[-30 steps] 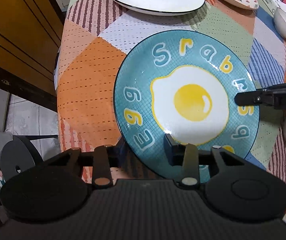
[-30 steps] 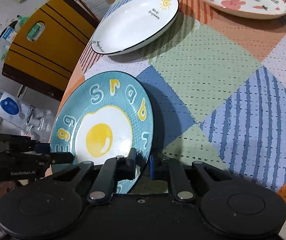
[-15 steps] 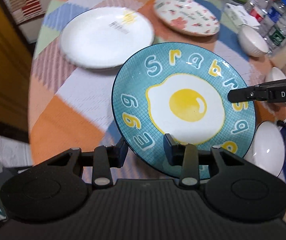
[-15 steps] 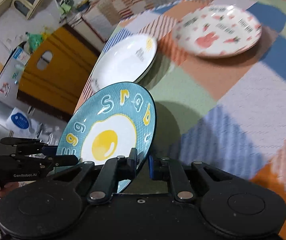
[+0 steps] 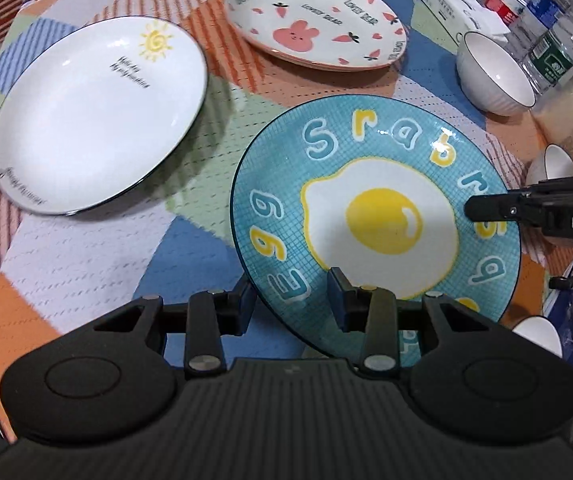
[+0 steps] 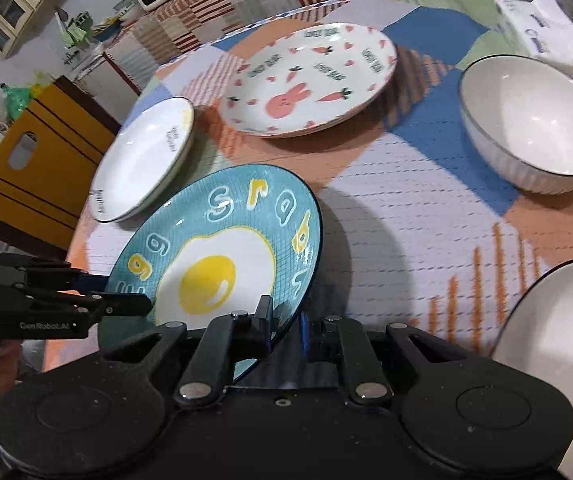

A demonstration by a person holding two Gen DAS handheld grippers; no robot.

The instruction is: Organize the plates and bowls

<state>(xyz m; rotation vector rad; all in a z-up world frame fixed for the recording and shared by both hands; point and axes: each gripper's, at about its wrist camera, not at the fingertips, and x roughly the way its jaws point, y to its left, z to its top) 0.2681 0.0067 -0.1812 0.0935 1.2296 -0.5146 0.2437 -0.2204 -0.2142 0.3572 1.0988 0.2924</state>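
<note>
Blue egg plate (image 5: 374,216) hangs tilted, both grippers' down-angled jaws clamping opposite rims.

Right hand-held gripper (image 6: 286,330) clamping blue egg plate (image 6: 222,264), left hand-held gripper (image 6: 126,298) gripping opposite rim

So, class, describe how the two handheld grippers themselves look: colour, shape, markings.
Both are matte black. The left gripper has round housings, a ribbed body, silver pivot screws and blue finger pads. The right gripper looks the same; its side reads DAS, the left's GenRobot.AI.
</note>
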